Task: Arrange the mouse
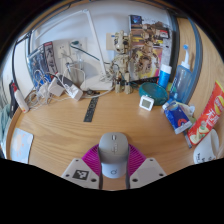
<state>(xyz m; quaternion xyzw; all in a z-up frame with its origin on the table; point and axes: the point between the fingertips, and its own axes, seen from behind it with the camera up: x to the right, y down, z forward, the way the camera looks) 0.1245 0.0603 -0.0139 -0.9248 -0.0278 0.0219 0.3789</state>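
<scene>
A grey computer mouse sits between my two fingers, its front pointing away across the wooden table. My gripper is shut on the mouse: the pink pads press against its left and right sides. The rear of the mouse is hidden between the finger bases. I cannot tell whether the mouse rests on the table or is held just above it.
A black flat bar lies ahead to the left. A small white cube and a blue bottle stand ahead to the right. Snack packets and a white cup are at the right. Chargers and cables are at the back left, and paper at the left.
</scene>
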